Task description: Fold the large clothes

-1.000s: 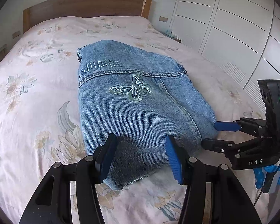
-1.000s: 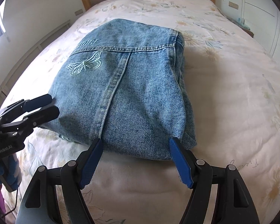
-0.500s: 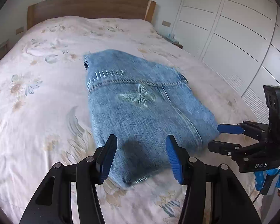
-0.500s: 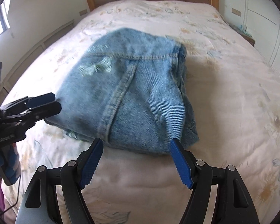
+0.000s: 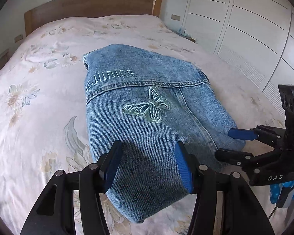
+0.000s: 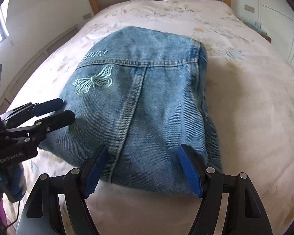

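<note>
A folded blue denim jacket (image 5: 139, 133) with an embroidered butterfly (image 5: 147, 109) lies in the middle of the bed, also shown in the right wrist view as the jacket (image 6: 156, 98). My left gripper (image 5: 148, 156) hovers open over the jacket's near left corner, nothing pinched between its blue pads. From the right wrist view the left gripper (image 6: 65, 108) sits at the jacket's left edge. My right gripper (image 6: 143, 156) stands open over the near right edge. The left wrist view has the right gripper (image 5: 224, 144) beside the jacket's right corner.
The bed (image 5: 39, 117) has a pale floral sheet and a wooden headboard (image 5: 88, 5). White wardrobe doors (image 5: 245, 29) line the right side, with a small nightstand (image 5: 186, 35) by them. A window (image 6: 0, 19) is on the left wall. A blue patterned sleeve (image 5: 284, 193) shows at the edge.
Both views pulled back from the jacket half a second ago and have come in close again. The jacket lies as before and both jaws keep the same spacing.
</note>
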`<control>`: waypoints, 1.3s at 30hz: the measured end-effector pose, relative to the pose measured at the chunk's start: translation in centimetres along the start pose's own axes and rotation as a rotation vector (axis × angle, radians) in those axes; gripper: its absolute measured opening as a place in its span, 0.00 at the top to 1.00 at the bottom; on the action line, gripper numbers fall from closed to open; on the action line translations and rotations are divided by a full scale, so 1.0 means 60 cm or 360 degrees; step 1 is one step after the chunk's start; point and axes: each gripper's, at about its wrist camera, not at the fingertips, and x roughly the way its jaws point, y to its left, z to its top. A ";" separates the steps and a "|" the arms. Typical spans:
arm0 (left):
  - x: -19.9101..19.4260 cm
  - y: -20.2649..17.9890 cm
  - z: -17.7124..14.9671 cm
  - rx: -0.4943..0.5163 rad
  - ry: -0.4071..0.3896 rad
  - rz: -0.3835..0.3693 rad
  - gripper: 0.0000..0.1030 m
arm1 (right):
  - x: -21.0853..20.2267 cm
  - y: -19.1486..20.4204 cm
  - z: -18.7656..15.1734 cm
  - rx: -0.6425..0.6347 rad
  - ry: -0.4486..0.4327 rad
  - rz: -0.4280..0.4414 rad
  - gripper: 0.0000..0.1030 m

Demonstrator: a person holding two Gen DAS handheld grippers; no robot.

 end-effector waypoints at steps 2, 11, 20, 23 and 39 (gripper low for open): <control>-0.003 0.004 0.003 -0.0009 0.0008 -0.0017 0.52 | -0.009 -0.009 -0.006 0.0013 0.0005 0.0000 0.28; -0.003 0.014 0.087 0.0047 -0.0029 -0.0016 0.52 | -0.051 -0.011 0.052 -0.0047 -0.0094 -0.0003 0.28; 0.080 0.083 0.202 -0.0061 0.0008 0.0011 0.52 | 0.026 -0.031 0.195 -0.0055 -0.0198 0.0020 0.28; 0.099 0.101 0.229 -0.0097 -0.0001 0.0006 0.52 | 0.056 -0.035 0.227 -0.0071 -0.0206 -0.0002 0.28; 0.177 0.114 0.205 -0.0058 0.0171 -0.0021 0.52 | 0.142 -0.089 0.238 -0.0070 -0.0110 0.0047 0.33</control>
